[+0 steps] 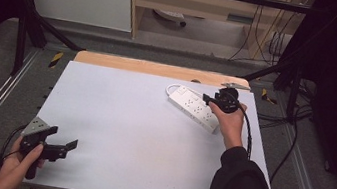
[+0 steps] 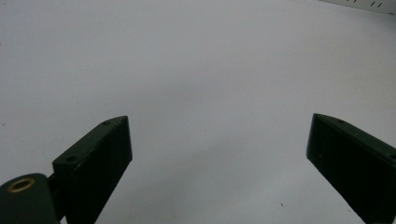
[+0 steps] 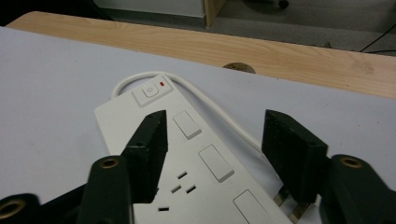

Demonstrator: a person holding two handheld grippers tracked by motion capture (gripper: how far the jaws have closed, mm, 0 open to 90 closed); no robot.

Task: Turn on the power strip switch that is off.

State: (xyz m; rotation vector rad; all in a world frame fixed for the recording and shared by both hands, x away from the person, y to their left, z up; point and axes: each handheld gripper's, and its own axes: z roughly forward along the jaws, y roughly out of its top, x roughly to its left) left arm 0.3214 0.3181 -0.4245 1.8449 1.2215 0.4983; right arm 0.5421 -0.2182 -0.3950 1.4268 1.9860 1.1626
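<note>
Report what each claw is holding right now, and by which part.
Nothing is held. The left claw is open over bare table. The right claw is open, its jaws apart above the white power strip, not clamping it.

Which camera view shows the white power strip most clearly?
The right gripper view: the power strip lies close under the open right tool, so its switches, sockets and red light are plain. The high view shows the whole strip, small, at the table's far right. The left gripper view catches only a sliver at the top right corner.
</note>
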